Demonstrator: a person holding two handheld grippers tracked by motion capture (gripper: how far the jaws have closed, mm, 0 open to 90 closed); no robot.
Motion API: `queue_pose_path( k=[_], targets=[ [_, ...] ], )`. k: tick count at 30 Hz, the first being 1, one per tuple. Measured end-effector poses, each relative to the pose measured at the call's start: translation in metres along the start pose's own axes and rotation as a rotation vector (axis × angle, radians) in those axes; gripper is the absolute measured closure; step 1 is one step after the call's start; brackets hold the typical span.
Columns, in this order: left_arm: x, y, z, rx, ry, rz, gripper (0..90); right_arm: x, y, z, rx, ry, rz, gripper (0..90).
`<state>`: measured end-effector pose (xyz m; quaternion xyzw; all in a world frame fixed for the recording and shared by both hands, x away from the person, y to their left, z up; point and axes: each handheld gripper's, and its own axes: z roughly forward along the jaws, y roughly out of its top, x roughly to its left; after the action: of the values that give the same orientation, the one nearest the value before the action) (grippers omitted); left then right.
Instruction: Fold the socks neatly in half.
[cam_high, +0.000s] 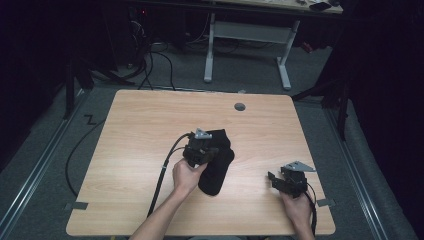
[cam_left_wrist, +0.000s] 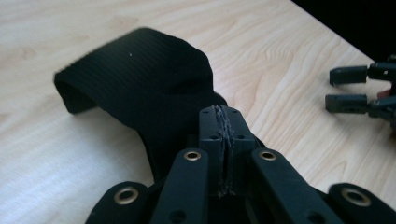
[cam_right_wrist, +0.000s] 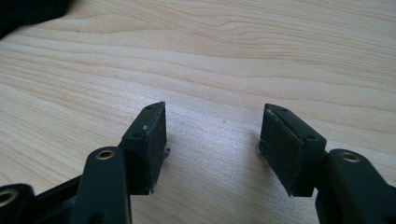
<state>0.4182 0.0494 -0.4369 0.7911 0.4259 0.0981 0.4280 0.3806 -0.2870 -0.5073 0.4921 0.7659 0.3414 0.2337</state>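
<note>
A black sock (cam_high: 219, 172) lies lengthwise near the middle of the wooden table (cam_high: 145, 130). In the left gripper view the sock (cam_left_wrist: 140, 74) shows a ribbed, raised cuff at the left. My left gripper (cam_high: 214, 154) hangs low over the sock's middle. Its jaws are pressed together (cam_left_wrist: 224, 116) right above the cloth, and I cannot tell whether any fabric is pinched between them. My right gripper (cam_high: 272, 178) rests near the table's front right, apart from the sock. It stands open (cam_right_wrist: 212, 140) with bare wood between its pads, and its jaws also show in the left gripper view (cam_left_wrist: 334, 88).
A cable (cam_high: 165, 170) trails from the left gripper toward the front edge. A round grommet hole (cam_high: 240, 106) sits near the table's far edge. Beyond the table stand a white desk frame (cam_high: 247, 40) and floor cables.
</note>
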Motion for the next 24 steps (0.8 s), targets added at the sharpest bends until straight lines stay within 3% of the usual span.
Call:
queue_pose_path(
  k=[11,17,22,24],
  targets=[
    [-0.007,-0.024,0.021,0.088,0.005,0.022,86.7,0.000,0.000,0.000,-0.001,0.005,-0.005,41.3],
    [-0.006,-0.031,0.022,0.092,-0.011,0.035,74.6,0.000,0.000,0.000,-0.002,0.008,-0.009,42.7],
    [-0.008,-0.037,0.008,0.054,0.013,0.065,61.8,0.004,0.001,-0.001,-0.013,-0.017,-0.042,62.8],
    [-0.009,-0.041,0.003,0.042,0.027,0.073,57.2,0.008,0.004,-0.002,-0.024,0.000,-0.054,69.0]
  ],
)
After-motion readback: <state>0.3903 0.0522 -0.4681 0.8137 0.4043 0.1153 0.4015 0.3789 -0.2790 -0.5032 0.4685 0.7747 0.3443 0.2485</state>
